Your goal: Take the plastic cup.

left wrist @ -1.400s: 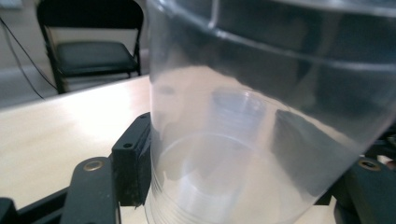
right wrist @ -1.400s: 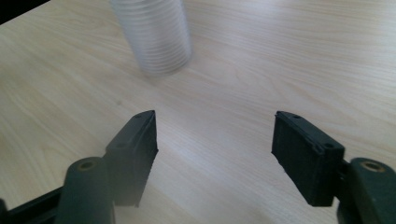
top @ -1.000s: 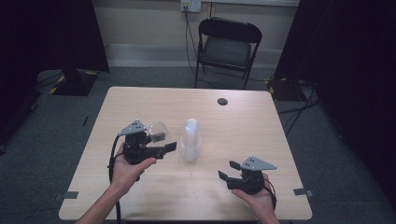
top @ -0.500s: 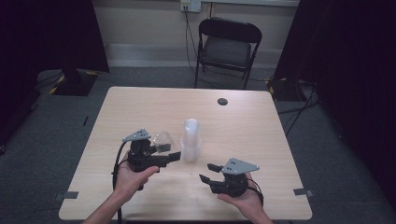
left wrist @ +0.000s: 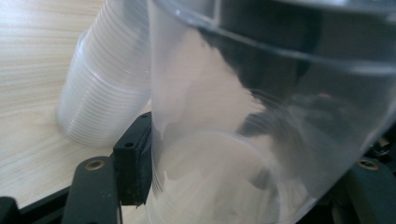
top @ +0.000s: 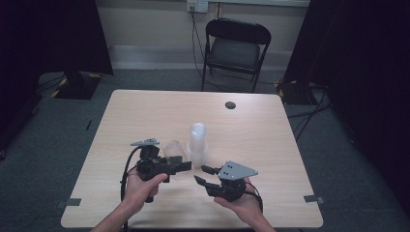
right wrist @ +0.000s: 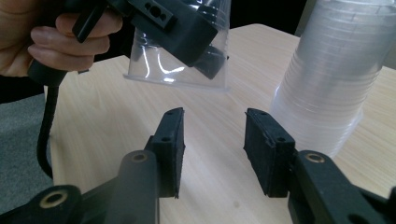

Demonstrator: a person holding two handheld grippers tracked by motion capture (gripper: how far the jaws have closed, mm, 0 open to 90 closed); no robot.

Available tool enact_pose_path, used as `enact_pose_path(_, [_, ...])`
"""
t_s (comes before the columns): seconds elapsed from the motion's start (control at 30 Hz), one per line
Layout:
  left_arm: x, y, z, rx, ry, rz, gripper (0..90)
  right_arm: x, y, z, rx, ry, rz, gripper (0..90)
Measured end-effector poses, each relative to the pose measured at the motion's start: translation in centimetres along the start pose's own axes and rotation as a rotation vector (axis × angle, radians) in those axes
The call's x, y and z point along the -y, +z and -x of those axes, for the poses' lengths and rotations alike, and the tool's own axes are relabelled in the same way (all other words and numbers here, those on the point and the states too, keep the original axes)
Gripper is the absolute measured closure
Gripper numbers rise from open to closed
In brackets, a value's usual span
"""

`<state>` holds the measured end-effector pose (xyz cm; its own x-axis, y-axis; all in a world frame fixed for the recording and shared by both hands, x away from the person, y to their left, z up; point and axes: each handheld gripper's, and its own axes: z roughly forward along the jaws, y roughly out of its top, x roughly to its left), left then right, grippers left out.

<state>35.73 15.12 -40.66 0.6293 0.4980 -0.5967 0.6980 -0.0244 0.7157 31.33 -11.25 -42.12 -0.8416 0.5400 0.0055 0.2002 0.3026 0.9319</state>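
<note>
Presently left gripper [top: 179, 166] jaws clamp one clear cup [left wrist: 243, 121]; right gripper [right wrist: 212, 140] jaws apart.

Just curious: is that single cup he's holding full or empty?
Empty. The cup in the left gripper is clear right through, rim down, nothing inside.

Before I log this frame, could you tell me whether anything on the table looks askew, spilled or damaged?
Nothing stands out. The stack of clear cups stands upright, mouth down, on the table. The left hand-held gripper holds a single clear cup off the surface; the right hand-held gripper is open. No spill or damage shows.
</note>
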Motion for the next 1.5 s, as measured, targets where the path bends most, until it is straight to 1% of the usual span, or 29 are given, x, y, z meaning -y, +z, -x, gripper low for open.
enact_pose_path(0.07, [0.0,0.0,-0.1,0.013,-0.015,-0.004,34.3,0.0,0.2,-0.1,0.002,-0.008,0.015,60.4])
enact_pose_path(0.13, [0.1,0.1,-0.2,0.035,-0.046,-0.006,34.3,0.0,0.3,-0.2,0.001,-0.02,0.031,61.7])
enact_pose_path(0.17, [0.1,0.2,-0.3,0.044,-0.059,-0.002,34.4,0.0,0.4,-0.2,0.0,-0.03,0.028,62.4])
enact_pose_path(0.23, [0.2,0.3,-0.3,0.057,-0.076,-0.012,34.4,0.0,0.5,-0.3,-0.001,-0.037,0.041,63.3])
enact_pose_path(0.33, [0.3,0.6,-0.4,0.057,-0.096,-0.027,34.7,0.2,0.6,-0.4,0.002,-0.049,0.047,64.6])
enact_pose_path(0.37, [0.5,0.8,-0.5,0.078,-0.116,-0.034,34.7,0.2,0.6,-0.4,0.005,-0.052,0.048,64.9])
enact_pose_path(0.4, [0.5,0.8,-0.5,0.078,-0.116,-0.034,34.7,0.2,0.6,-0.4,0.005,-0.052,0.048,64.9])
enact_pose_path(0.47, [0.6,0.9,-0.4,0.088,-0.132,-0.036,34.7,0.4,0.7,-0.4,0.013,-0.058,0.057,65.1])
enact_pose_path(0.5, [0.6,1.0,-0.5,0.102,-0.149,-0.038,34.7,0.5,0.7,-0.4,0.019,-0.066,0.057,65.2])
enact_pose_path(0.53, [0.6,1.0,-0.5,0.102,-0.149,-0.038,34.7,0.5,0.7,-0.4,0.019,-0.066,0.057,65.2])
enact_pose_path(0.63, [0.8,1.1,-0.6,0.121,-0.194,-0.033,34.8,0.7,0.8,-0.5,0.04,-0.073,0.074,67.0])
enact_pose_path(0.67, [0.8,1.1,-0.6,0.121,-0.194,-0.033,34.8,0.7,0.8,-0.5,0.042,-0.073,0.077,67.4])
enact_pose_path(0.7, [0.8,1.2,-0.7,0.136,-0.213,-0.034,34.9,0.7,0.8,-0.6,0.044,-0.073,0.081,67.9])
enact_pose_path(0.73, [0.8,1.2,-0.7,0.136,-0.213,-0.034,34.9,0.7,0.8,-0.6,0.044,-0.073,0.081,67.9])
enact_pose_path(0.77, [0.8,1.2,-0.6,0.141,-0.23,-0.032,34.9,0.7,0.7,-0.6,0.05,-0.076,0.085,68.3])
enact_pose_path(0.87, [0.8,1.3,-0.7,0.156,-0.252,-0.018,35.0,0.7,0.6,-0.7,0.067,-0.081,0.111,70.7])
enact_pose_path(0.9, [0.8,1.4,-0.7,0.166,-0.267,-0.014,35.0,0.7,0.6,-0.8,0.082,-0.09,0.124,71.6])
enact_pose_path(0.93, [0.8,1.4,-0.7,0.166,-0.267,-0.014,35.0,0.7,0.6,-0.8,0.082,-0.09,0.124,71.6])
enact_pose_path(0.97, [0.8,1.5,-0.6,0.172,-0.271,-0.009,35.0,0.7,0.7,-0.9,0.096,-0.093,0.138,72.4])
enact_pose_path(1.03, [0.8,1.5,-0.6,0.175,-0.275,-0.009,35.0,0.8,0.8,-0.9,0.106,-0.097,0.147,73.3])
enact_pose_path(1.1, [0.9,1.6,-0.5,0.19,-0.293,-0.005,35.1,0.8,1.0,-1.0,0.11,-0.101,0.16,73.6])
enact_pose_path(1.13, [0.9,1.6,-0.5,0.19,-0.293,-0.005,35.1,0.8,1.0,-1.0,0.11,-0.101,0.16,73.6])
enact_pose_path(1.17, [1.0,1.6,-0.5,0.183,-0.289,-0.01,35.2,0.7,1.1,-1.2,0.115,-0.117,0.165,74.7])
enact_pose_path(1.2, [1.0,1.6,-0.5,0.183,-0.289,-0.01,35.5,0.7,1.1,-1.2,0.115,-0.117,0.165,74.7])
enact_pose_path(1.23, [1.0,1.7,-0.4,0.181,-0.288,-0.006,35.5,0.7,1.2,-1.2,0.121,-0.134,0.159,74.9])
enact_pose_path(1.33, [1.0,1.8,-0.3,0.194,-0.3,0.001,36.8,0.8,1.3,-1.1,0.135,-0.136,0.18,75.5])
enact_pose_path(1.37, [1.1,2.1,0.0,0.198,-0.297,-0.012,36.8,0.8,1.3,-1.1,0.136,-0.135,0.184,75.4])
enact_pose_path(1.43, [1.3,2.3,0.1,0.202,-0.295,-0.02,36.9,0.8,1.4,-1.2,0.137,-0.13,0.189,75.2])
enact_pose_path(1.5, [1.4,2.6,0.4,0.213,-0.304,-0.023,36.8,0.8,1.5,-1.2,0.139,-0.132,0.193,74.2])
